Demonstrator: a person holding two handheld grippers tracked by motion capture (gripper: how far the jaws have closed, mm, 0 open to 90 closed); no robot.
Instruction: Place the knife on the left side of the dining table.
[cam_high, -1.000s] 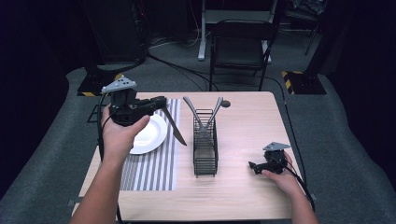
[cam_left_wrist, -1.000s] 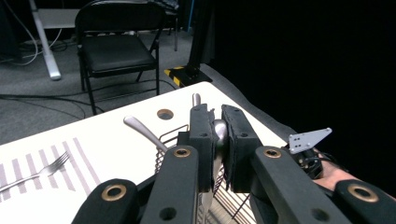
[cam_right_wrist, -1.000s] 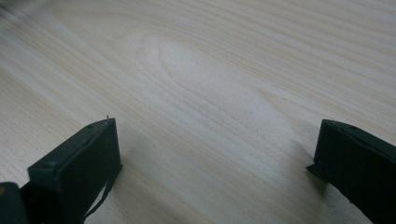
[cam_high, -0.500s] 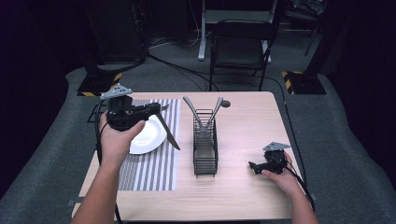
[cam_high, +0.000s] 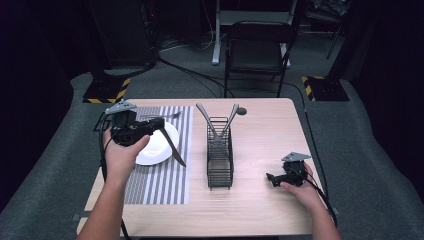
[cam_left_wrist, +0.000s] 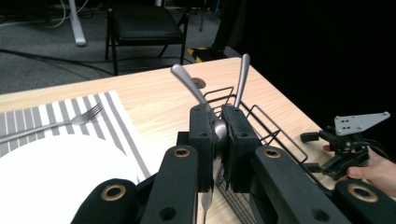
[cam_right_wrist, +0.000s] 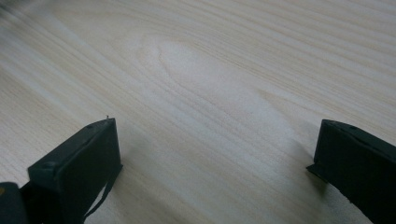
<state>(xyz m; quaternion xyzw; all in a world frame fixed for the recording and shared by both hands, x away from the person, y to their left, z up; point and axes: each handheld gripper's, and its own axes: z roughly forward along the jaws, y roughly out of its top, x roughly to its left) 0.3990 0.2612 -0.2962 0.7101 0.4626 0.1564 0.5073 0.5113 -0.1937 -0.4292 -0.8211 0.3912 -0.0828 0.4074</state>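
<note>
Lowered since the earlier frame: our left gripper (cam_high: 165, 134) w/ the knife (cam_high: 171, 146), now dropped closer to the plate's (cam_high: 157, 152) right edge, blade slanting down toward the striped placemat (cam_high: 165, 177). Left jaws: pressed tight on the knife handle (cam_left_wrist: 217, 133), metal pinched between the pads, as the left gripper view shows. Knife posn: held in air, tip over the placemat just right of the plate, not yet touching as far as we can tell. Fork (cam_high: 160, 116): lies on the placemat beyond the plate. Wire caddy (cam_high: 220, 155): mid-table, two utensil handles (cam_high: 207, 117) leaning out of it. Right gripper (cam_high: 274, 178): unmoved, parked on bare table (cam_high: 270, 125) near the right edge, jaws spread wide, nothing between. Reading: we judge the place setting part done, w/ the knife on its way down beside the plate; next is laying it flat, then release.
</note>
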